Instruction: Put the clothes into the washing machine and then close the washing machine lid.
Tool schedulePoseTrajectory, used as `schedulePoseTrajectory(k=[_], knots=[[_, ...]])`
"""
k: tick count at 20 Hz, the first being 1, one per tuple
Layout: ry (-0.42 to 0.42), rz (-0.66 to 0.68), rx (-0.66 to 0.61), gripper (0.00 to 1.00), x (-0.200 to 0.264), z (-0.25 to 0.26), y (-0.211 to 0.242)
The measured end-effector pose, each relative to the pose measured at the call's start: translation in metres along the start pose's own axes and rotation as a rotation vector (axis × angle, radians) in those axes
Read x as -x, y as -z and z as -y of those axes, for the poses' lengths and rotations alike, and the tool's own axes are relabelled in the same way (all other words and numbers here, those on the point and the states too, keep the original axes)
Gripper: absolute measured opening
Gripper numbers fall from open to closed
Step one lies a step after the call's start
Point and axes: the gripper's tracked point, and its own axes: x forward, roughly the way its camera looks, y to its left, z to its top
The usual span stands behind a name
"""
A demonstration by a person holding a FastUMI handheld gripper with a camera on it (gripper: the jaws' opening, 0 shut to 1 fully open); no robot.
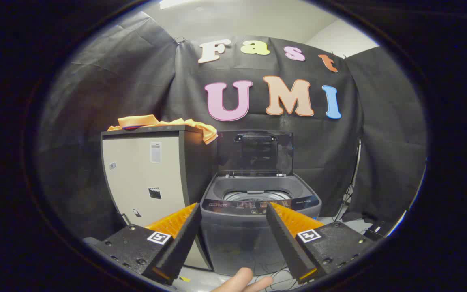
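Observation:
An orange garment [164,123] lies on top of a tall cabinet [148,178], draping over its right corner. Right of the cabinet stands a grey top-loading washing machine [258,227] with its dark lid [255,153] raised upright and the drum opening [256,196] exposed. My gripper [232,211] is open, with nothing between its fingers. The washer sits beyond the fingers, framed between them, and the garment is well up and to the left of the left finger.
Black cloth walls close in the booth behind and beside the washer. A person's fingers [243,282] show low between the gripper's fingers. Cables [349,194] hang at the washer's right, with a dark box [375,231] on the floor.

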Motion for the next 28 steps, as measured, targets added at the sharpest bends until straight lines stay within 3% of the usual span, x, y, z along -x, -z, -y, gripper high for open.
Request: schedulePoseTrajectory(k=[28], knots=[[0.044,-0.022,0.017,0.98,0.001,-0.005,0.018]])
